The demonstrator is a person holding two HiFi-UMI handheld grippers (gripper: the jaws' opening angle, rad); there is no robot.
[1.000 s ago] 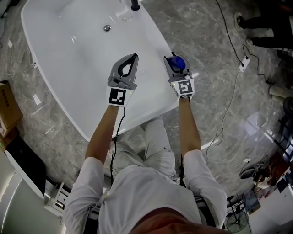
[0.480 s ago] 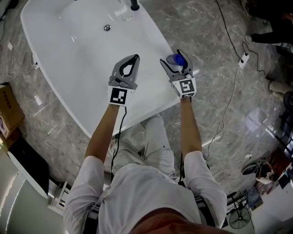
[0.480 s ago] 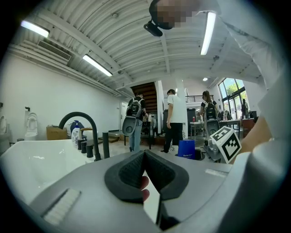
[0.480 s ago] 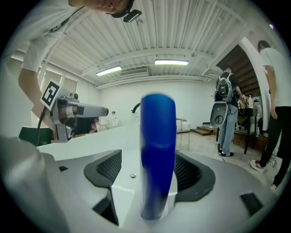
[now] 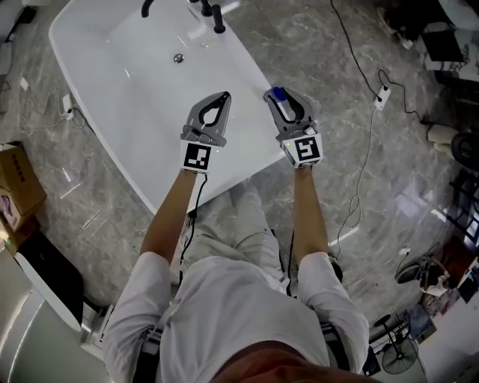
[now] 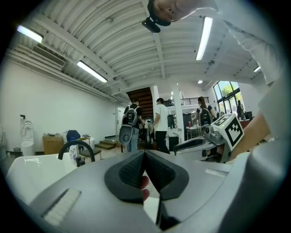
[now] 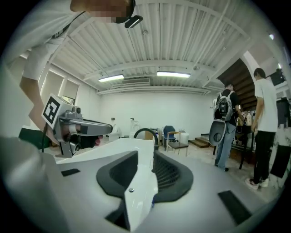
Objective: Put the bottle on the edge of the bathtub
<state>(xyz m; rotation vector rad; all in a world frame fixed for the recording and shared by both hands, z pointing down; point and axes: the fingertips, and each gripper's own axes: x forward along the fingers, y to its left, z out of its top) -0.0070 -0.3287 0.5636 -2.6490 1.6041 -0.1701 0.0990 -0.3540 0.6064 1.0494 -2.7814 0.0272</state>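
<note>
The bottle shows from above as a small blue top between the tips of my right gripper, over the right rim of the white bathtub. The right jaws are closing on it. In the right gripper view a white surface with a sliver of blue fills the gap between the dark pads. My left gripper hovers over the tub's inside to the left, shut with nothing in it; its pads meet at the tip.
Black taps and a drain sit at the tub's far end. A cardboard box lies on the marble floor at left, and a power strip with its cable at right. People stand farther off in the room.
Half a second ago the right jaws stood wide around the bottle; they have narrowed again and the bottle sits nearer their tips. The left gripper stays shut in place.
</note>
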